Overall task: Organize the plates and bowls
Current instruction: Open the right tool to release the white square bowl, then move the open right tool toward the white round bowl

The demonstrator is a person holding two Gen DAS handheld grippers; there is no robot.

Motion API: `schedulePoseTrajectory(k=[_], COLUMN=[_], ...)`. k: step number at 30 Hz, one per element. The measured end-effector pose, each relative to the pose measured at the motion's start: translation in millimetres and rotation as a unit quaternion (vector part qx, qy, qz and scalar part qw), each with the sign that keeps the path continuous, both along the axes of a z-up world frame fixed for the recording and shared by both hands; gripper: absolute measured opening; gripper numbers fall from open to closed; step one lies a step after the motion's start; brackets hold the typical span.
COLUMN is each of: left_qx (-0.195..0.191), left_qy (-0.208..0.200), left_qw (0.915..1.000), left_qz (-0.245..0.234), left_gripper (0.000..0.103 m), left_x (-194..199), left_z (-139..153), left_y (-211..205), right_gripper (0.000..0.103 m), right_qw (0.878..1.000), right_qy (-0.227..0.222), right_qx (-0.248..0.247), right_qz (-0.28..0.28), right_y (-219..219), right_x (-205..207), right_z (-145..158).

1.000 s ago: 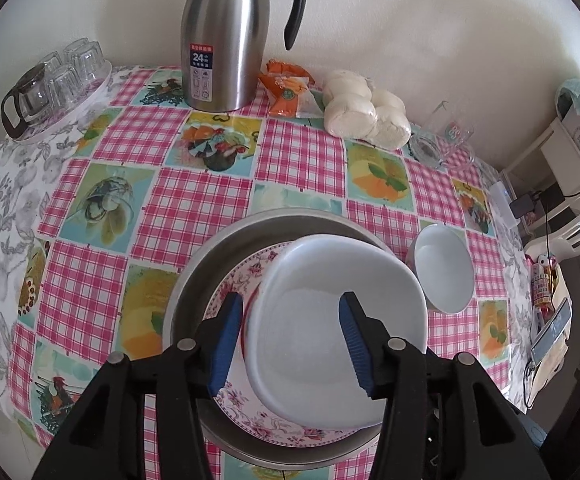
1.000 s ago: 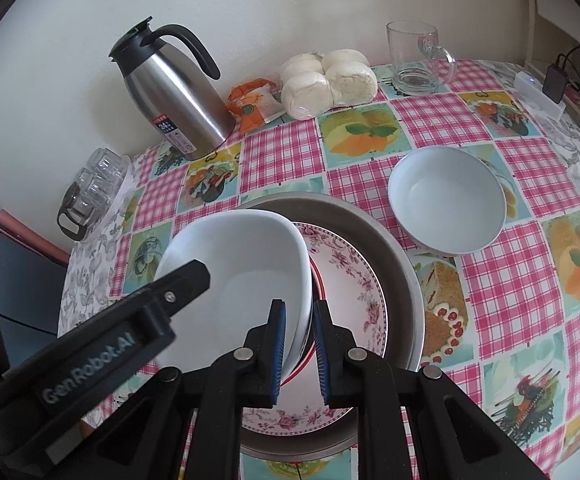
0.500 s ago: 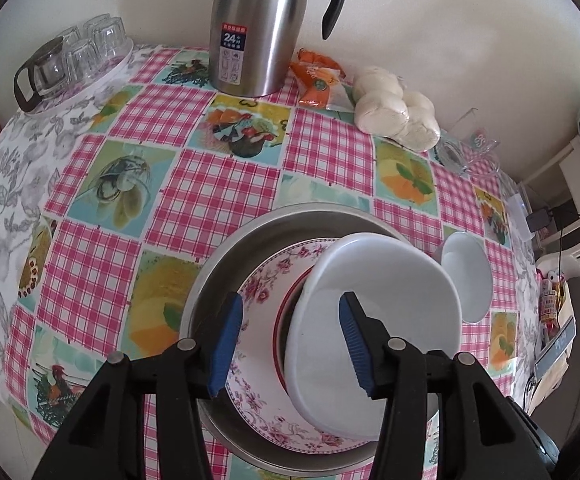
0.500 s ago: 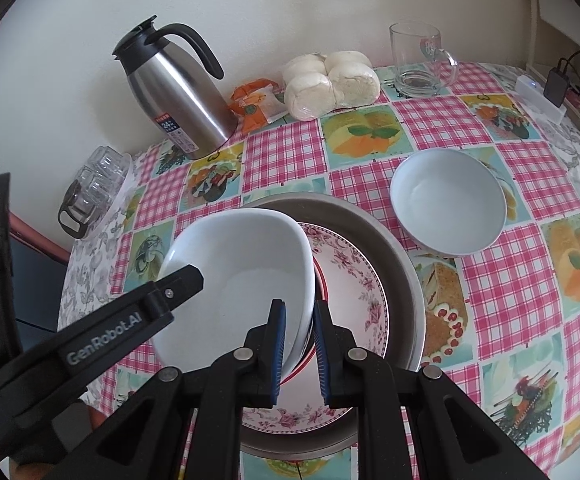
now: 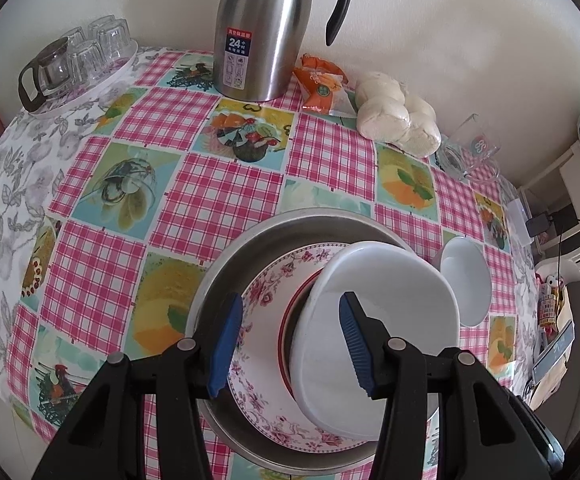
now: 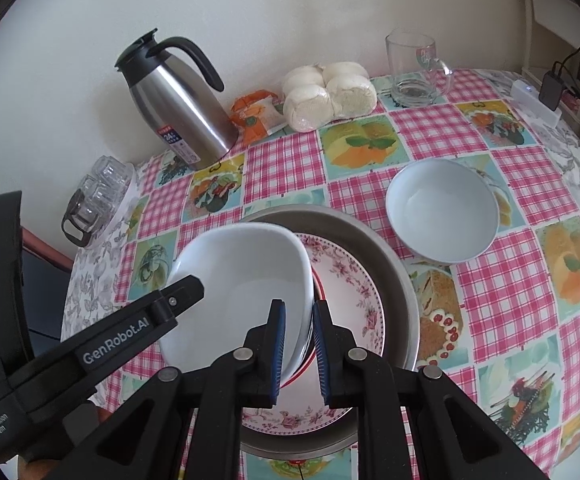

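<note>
- Since one second ago the left claw (image 5: 290, 340) has drawn back and to the left: the square white bowl (image 6: 242, 280), then between its blue pads, now lies off to the right of the gap, with only the right pad (image 5: 356, 346) overlapping its rim
- Left claw: jaws wide apart, holding nothing; the left pad (image 5: 224, 346) hangs over the edge of the metal pan (image 5: 226, 264)
- Right claw (image 6: 299, 354): jaws narrow, clamped on the near right rim of the square white bowl, one pad inside the bowl and one outside
- Square white bowl: held tilted, its left side raised; it sits above the flowered plate (image 6: 354, 292), and contact with that plate cannot be judged
- Flowered plate: rests inside the metal pan, which stands on the desk (image 5: 226, 192) with its pink checked cloth
- Round white bowl (image 6: 442, 210): upright on the desk, just beside the pan on its right, apart from the held bowl
- Back of the desk, near the wall: steel jug (image 5: 268, 28) with black handle; orange packet (image 5: 322, 88) beside it; bag of white buns (image 5: 396, 116) next to the packet; glass mug (image 6: 414, 66) further right
- Far left corner: a tray of upturned glasses (image 5: 80, 60)
- The left claw's black body, lettered "GenRobot.AI", crosses the lower left of the right wrist view
</note>
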State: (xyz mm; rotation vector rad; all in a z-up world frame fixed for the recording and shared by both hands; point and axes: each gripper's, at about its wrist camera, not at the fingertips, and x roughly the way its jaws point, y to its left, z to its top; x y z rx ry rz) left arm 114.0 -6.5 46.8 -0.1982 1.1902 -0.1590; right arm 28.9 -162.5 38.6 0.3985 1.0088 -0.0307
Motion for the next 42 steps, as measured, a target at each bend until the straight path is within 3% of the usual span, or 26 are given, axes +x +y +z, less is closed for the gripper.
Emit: schedulePoseTrajectory(k=[2, 7, 11, 18, 19, 20, 21, 28, 32, 42], left_qx=[0.001, 0.012, 0.021, 0.051, 0.053, 0.056, 0.060, 0.067, 0.067, 0.059], left_qy=[-0.003, -0.009, -0.014, -0.026, -0.027, -0.030, -0.035, -0.044, -0.047, -0.053], left_qw=[1.0000, 0.9999, 0.9997, 0.9982, 0.9980, 0.9978, 0.9973, 0.9961, 0.9956, 0.9954], left_qz=[0.001, 0.004, 0.008, 0.018, 0.019, 0.021, 0.023, 0.037, 0.047, 0.053], left_gripper=[0.056, 0.065, 0.068, 0.070, 0.075, 0.090, 0.093, 0.093, 0.093, 0.093], left_x=[0, -1, -1, -1, -1, -1, -1, -2, -1, -4], left_z=[2, 5, 6, 8, 9, 9, 11, 15, 17, 22], left_y=[1, 1, 3, 8, 9, 9, 10, 16, 19, 18], right_gripper=[0.037, 0.060, 0.071, 0.078, 0.080, 0.082, 0.083, 0.091, 0.103, 0.103], right_qw=[1.000, 1.000, 1.000, 0.999, 0.999, 0.999, 0.999, 0.999, 0.999, 0.999], right_qy=[-0.005, -0.008, -0.007, 0.002, 0.002, 0.002, 0.002, -0.001, -0.006, -0.009], right_qx=[0.000, -0.007, -0.013, -0.013, -0.014, -0.016, -0.018, -0.018, -0.018, -0.024], right_qz=[-0.005, -0.019, -0.025, -0.029, -0.031, -0.033, -0.033, -0.047, -0.047, -0.047], right_y=[-2, -7, -9, -12, -12, -13, -14, -24, -29, -37], right_x=[-1, -1, -1, 1, 1, 1, 1, 0, -1, -3], right_z=[2, 4, 4, -1, -1, -1, -1, 0, 1, 3])
